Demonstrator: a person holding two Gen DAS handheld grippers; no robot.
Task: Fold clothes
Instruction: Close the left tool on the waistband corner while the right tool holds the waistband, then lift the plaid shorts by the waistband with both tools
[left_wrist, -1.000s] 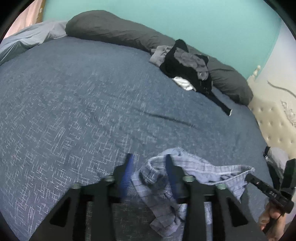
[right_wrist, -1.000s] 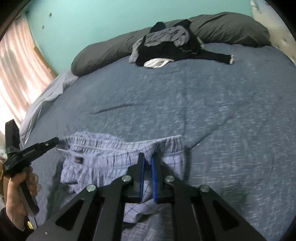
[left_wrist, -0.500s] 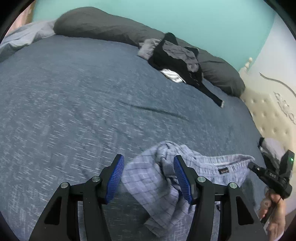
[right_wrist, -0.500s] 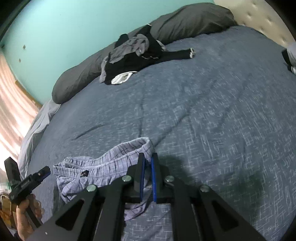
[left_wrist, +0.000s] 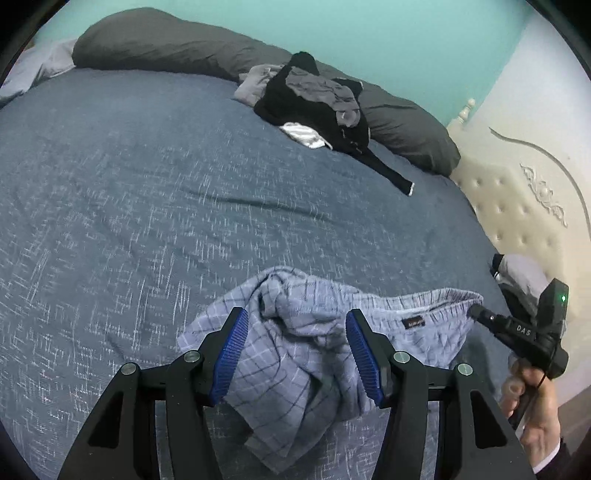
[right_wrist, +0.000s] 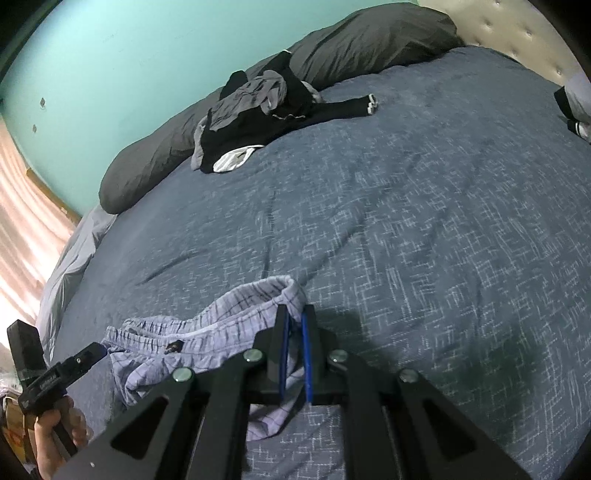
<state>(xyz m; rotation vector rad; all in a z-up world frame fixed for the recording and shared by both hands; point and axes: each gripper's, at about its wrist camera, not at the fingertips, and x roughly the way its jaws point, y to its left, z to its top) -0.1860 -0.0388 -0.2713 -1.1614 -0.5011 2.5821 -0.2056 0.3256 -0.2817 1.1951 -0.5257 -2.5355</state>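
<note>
Light blue plaid shorts (left_wrist: 295, 354) lie bunched on the blue bedspread (left_wrist: 147, 206) near its front edge. My left gripper (left_wrist: 295, 315) is open, its blue pads (left_wrist: 231, 354) on either side of the crumpled leg fabric without squeezing it. The elastic waistband (left_wrist: 436, 306) stretches right to my right gripper (left_wrist: 476, 312), held in a person's hand (left_wrist: 535, 406). In the right wrist view my right gripper (right_wrist: 293, 319) is shut on the waistband end of the shorts (right_wrist: 207, 332). The left gripper (right_wrist: 92, 350) shows at the far left by the other waistband end.
A heap of dark and grey clothes (left_wrist: 317, 99) lies at the far side against a long grey pillow (left_wrist: 166, 48). A cream tufted headboard (left_wrist: 517, 206) borders the right, with another garment (left_wrist: 517, 273) beside it. A pink curtain (right_wrist: 22, 229) hangs left.
My left jaws have widened around the fabric. My right gripper has rolled and carried the waistband across, so the shorts went from spread wide to gathered.
</note>
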